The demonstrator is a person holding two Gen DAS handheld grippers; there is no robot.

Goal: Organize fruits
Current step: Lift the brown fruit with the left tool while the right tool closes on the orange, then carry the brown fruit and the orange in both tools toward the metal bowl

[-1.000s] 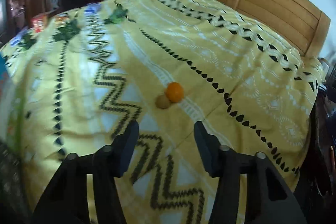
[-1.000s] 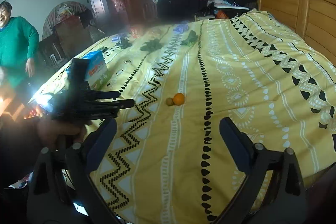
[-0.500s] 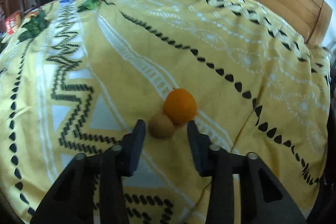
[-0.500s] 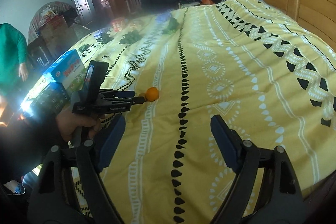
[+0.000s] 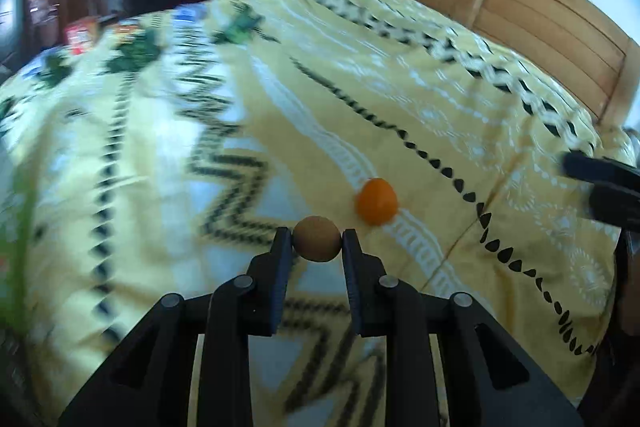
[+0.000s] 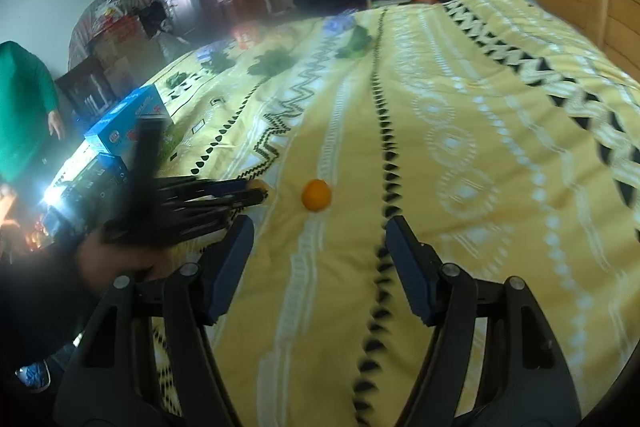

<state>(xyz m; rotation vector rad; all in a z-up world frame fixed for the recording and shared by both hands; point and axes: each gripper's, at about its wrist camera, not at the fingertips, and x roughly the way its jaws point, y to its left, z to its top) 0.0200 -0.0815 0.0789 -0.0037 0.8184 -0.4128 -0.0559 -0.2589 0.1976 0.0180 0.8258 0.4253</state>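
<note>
On the yellow bedspread (image 5: pixel 400 99), left tool (image 5: pixel 317 243) clamps the brown fruit (image 5: pixel 317 239); right tool (image 6: pixel 320 251), jaws apart and closing, faces the orange (image 6: pixel 316 195).

Matt cotton-like bedspread (image 5: pixel 460 131), varnished wooden headboard (image 5: pixel 532 23), rough brown fruit (image 5: pixel 317 239), perhaps smooth orange (image 5: pixel 377 201)

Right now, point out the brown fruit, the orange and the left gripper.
brown fruit (image 5: pixel 316 243), left wrist view, middle of its rounded front, between the pads.
orange (image 6: pixel 316 195), right wrist view, centre of its skin, lying on the bedspread.
left gripper (image 5: pixel 316 241), left wrist view, midway between its fingertips, shut on the brown fruit.
</note>
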